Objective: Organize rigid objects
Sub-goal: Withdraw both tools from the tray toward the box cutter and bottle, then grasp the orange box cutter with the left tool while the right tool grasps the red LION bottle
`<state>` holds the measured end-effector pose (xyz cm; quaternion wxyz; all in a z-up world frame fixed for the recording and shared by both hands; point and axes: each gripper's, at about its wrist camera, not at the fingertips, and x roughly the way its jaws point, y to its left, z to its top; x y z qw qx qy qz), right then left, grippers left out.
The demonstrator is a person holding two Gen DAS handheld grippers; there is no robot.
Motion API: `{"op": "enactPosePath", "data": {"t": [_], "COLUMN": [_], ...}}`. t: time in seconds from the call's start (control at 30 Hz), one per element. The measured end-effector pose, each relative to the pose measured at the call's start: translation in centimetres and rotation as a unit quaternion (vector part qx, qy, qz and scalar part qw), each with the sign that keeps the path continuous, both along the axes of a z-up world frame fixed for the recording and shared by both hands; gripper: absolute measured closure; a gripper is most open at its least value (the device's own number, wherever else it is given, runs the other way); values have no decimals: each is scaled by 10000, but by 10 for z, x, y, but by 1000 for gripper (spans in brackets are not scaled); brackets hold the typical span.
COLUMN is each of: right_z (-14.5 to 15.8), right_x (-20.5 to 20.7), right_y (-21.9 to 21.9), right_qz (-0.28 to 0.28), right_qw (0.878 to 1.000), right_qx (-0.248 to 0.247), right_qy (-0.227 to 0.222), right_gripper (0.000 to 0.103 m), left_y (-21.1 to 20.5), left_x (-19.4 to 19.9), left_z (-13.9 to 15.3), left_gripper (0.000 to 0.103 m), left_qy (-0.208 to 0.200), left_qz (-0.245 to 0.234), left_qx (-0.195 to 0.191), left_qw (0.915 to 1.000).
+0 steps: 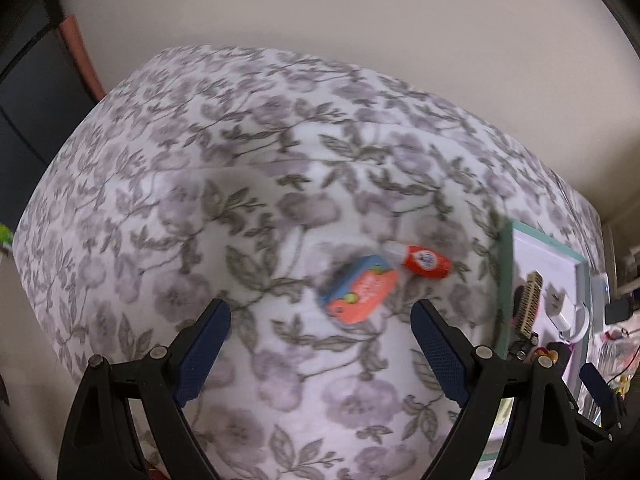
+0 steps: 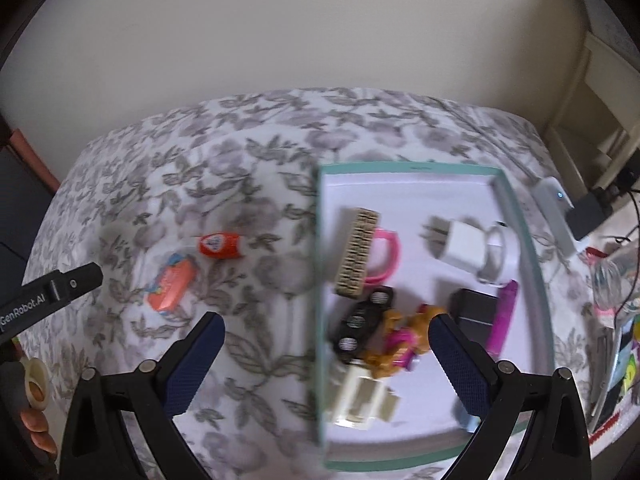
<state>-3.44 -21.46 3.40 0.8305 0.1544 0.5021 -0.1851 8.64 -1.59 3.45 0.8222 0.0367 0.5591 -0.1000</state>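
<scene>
Floral cloth [image 1: 280, 160] under orange-and-blue case [image 1: 360, 290], red bottle [image 1: 426, 262]; both hand-held grippers [image 1: 320, 356] [image 2: 326, 364] apart, empty.

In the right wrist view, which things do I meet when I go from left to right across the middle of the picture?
Orange and blue packet → red bottle → brush with pink handle → white charger plug → purple pen.
</scene>
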Motion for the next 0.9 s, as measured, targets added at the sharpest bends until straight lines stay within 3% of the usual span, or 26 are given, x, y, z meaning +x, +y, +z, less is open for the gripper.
{"op": "enactPosePath", "data": {"t": [0.37,0.53,0.9], "right_z": [-7,-21,-26], "right_x": [23,32,42], "right_y": [35,33,9], "right_qz": [334,297,-13], "right_qw": [9994,9995,10000], "right_qx": [-60,-18,-55], "right_qy": [-14,51,-31], "right_gripper": [0,0,1], "left_y": [33,14,-30], "left_x": [19,20,24], "left_z": [-16,-35,-70], "left_gripper": [11,11,12], "left_qy": [307,509,531], "left_qz": [347,-83,-792], "left_qx": [-106,-199,148], "left_qw": [9989,9985,9953]}}
